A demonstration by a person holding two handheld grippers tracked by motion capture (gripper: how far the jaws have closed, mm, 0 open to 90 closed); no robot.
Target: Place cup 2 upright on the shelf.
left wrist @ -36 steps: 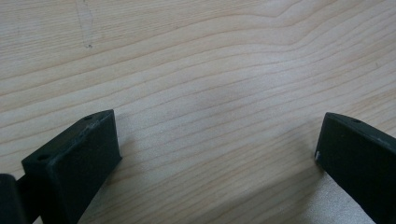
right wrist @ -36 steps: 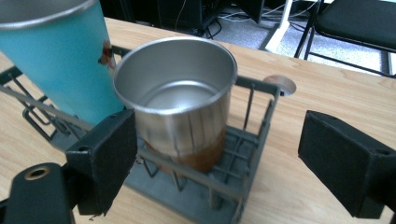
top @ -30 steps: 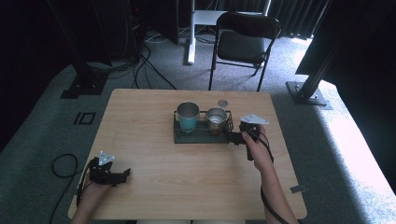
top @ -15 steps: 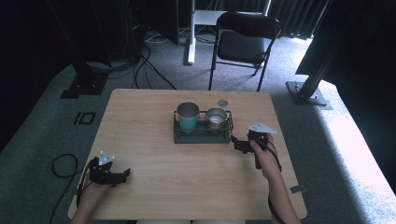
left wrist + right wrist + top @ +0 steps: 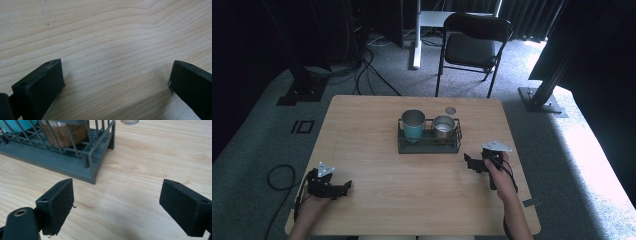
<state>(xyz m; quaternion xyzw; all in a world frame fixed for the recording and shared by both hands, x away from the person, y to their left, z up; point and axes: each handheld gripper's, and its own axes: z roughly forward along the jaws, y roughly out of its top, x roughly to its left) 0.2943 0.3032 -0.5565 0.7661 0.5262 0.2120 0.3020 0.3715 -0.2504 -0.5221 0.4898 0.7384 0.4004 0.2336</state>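
On the wooden table [image 5: 377,125] a dark wire rack [image 5: 429,144] sits near the middle, a little toward the far edge. Two cups stand upright in it side by side: a teal cup [image 5: 413,126] with a steel rim at the left, and a shorter steel cup with a brown band [image 5: 443,126] at the right. Just beyond the rack, a small round hole [image 5: 450,110] in the tabletop lies close to the far edge.

The right gripper [image 5: 472,163] hovers just off the rack's near right corner, its jaws spread wide with nothing between them. In the right gripper view that corner of the rack [image 5: 95,152] stands just ahead of the left jaw, apart from it, with bare wood under the gap. To its right the tabletop runs open to the right edge.

The left gripper [image 5: 343,186] rests low at the near left corner, close to the near edge and well apart from the rack. Its jaws are also wide apart and empty (the left gripper view shows plain wood grain [image 5: 117,55] between them). A broad stretch of bare table lies between the two grippers and in front of the rack.

Beyond the far edge stands a black folding chair [image 5: 474,47].
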